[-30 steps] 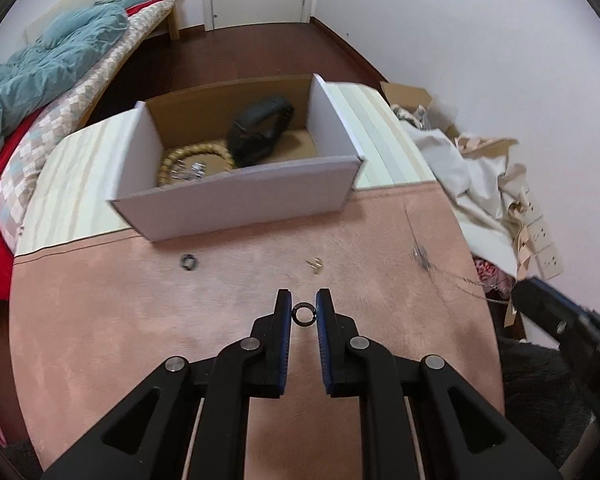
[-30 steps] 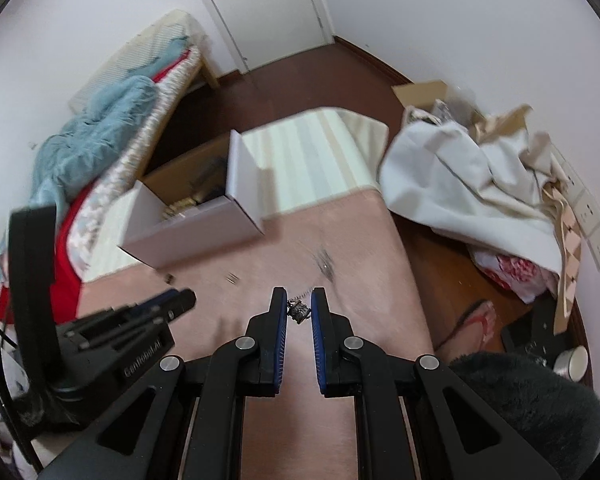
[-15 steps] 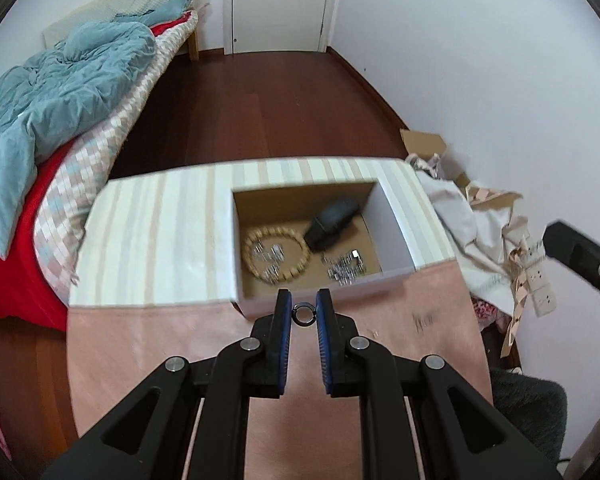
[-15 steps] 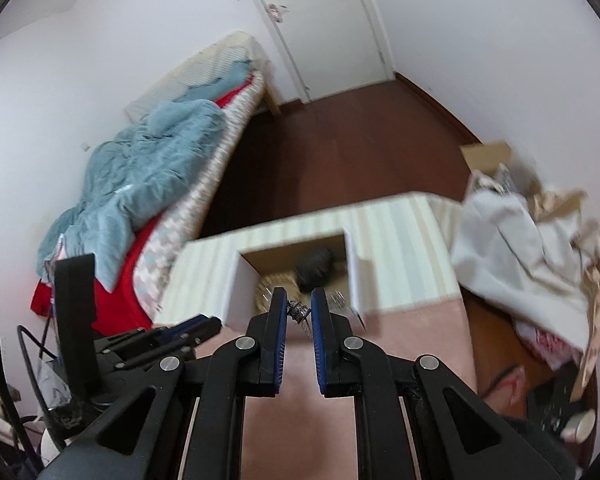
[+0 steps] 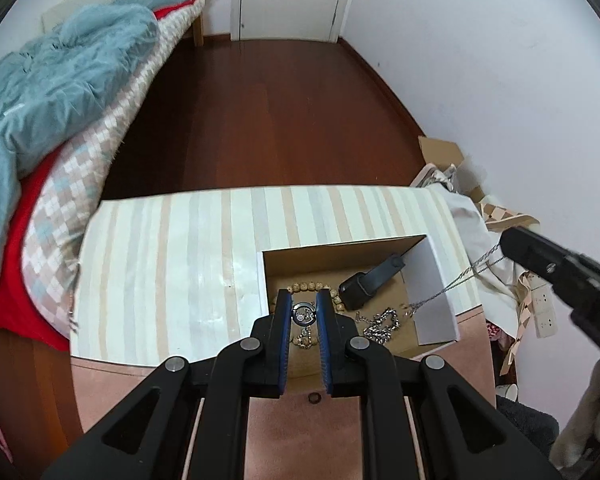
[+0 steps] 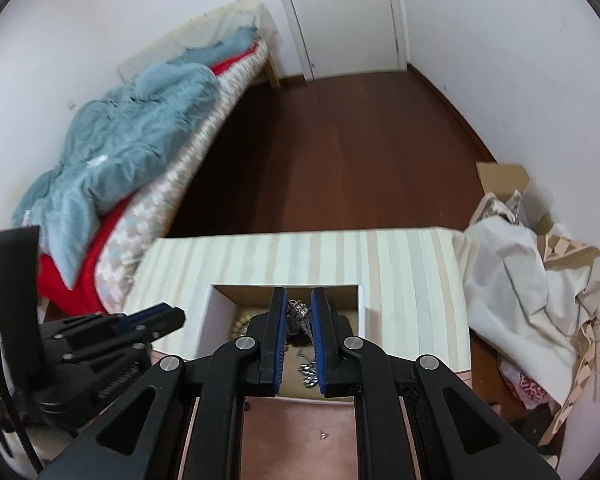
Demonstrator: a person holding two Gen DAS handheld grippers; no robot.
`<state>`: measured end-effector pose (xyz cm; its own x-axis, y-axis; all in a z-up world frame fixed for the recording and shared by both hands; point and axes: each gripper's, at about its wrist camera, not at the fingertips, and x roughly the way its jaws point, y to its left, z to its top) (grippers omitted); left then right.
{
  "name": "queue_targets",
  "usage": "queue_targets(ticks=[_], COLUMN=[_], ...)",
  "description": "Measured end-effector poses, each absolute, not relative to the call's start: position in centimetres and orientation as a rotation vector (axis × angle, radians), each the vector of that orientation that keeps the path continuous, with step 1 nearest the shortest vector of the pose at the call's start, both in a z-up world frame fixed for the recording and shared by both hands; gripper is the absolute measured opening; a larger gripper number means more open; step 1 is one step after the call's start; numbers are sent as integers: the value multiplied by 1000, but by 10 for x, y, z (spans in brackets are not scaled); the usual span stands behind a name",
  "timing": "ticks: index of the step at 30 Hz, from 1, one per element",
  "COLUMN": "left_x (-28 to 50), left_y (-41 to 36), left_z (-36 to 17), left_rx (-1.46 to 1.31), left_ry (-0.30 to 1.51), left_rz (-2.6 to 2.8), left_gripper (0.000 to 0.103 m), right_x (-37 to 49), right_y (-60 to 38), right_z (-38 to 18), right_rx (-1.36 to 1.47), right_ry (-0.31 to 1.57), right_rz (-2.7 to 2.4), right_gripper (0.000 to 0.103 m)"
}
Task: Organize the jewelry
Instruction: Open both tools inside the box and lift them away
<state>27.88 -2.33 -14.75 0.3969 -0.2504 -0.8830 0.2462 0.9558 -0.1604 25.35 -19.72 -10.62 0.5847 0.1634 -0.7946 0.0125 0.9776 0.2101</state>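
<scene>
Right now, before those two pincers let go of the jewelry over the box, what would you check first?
1. Left gripper pinches the ring: ok.
2. Ring is above the open box, over the bead bracelet: ok.
3. Right gripper grips the chain by a small metal end piece: ok.
4. All of the chain is inside the box: not ok, it crosses the right wall.
5. Right gripper is above the box opening: ok.
6. All jewelry gathered: not ok, a small ring lies on the pink mat.
</scene>
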Motion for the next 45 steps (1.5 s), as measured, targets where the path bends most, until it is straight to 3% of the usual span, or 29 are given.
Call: queue_targets(ticks=[8, 10, 12, 13, 16, 19, 20, 21, 22, 25, 35, 45], left_x=[300, 302, 303, 302, 297, 289, 285, 282, 276, 263, 228, 196], left_y=[-26, -23, -20, -17, -8, -1, 1, 3, 5, 9, 7, 2], left_z=[-176, -178, -176, -173, -163, -154, -152, -150, -149, -151, -161, -130], left_rx=[-36, -48, -50, -42, -35, -5, 13, 27, 45, 75, 96, 95], left_ry=[1238, 1253, 1242, 1224, 1168, 1114, 1091, 1076, 1059, 1038, 1027, 953], left_rz=[-311, -291, -275, -256, -217, -168, -145, -131, -111, -78, -59, -56], left_gripper=[13, 29, 45, 57, 70, 76, 82, 95, 98, 100, 102, 102], right_x=[274, 277, 275, 271, 264, 257, 254, 253, 249, 242, 217, 186], right_y=[-201, -200, -200, -200, -197, -194, -192, -190, -188, -185, -183, -181], right_z=[-148, -156, -157, -156, -153, -151, -150, -149, -150, -154, -162, -131], right_rx=[208, 206, 205, 202, 170, 120, 102, 85, 64, 30, 1, 9], right_ry=[1062, 1103, 1107, 1103, 1093, 1089, 1084, 1082, 1082, 1089, 1080, 1020], right_rz=[73, 77, 72, 70, 46, 3, -16, -29, -45, -80, -127, -122], right_gripper=[14, 15, 30, 43, 55, 81, 89, 91, 94, 103, 103, 103])
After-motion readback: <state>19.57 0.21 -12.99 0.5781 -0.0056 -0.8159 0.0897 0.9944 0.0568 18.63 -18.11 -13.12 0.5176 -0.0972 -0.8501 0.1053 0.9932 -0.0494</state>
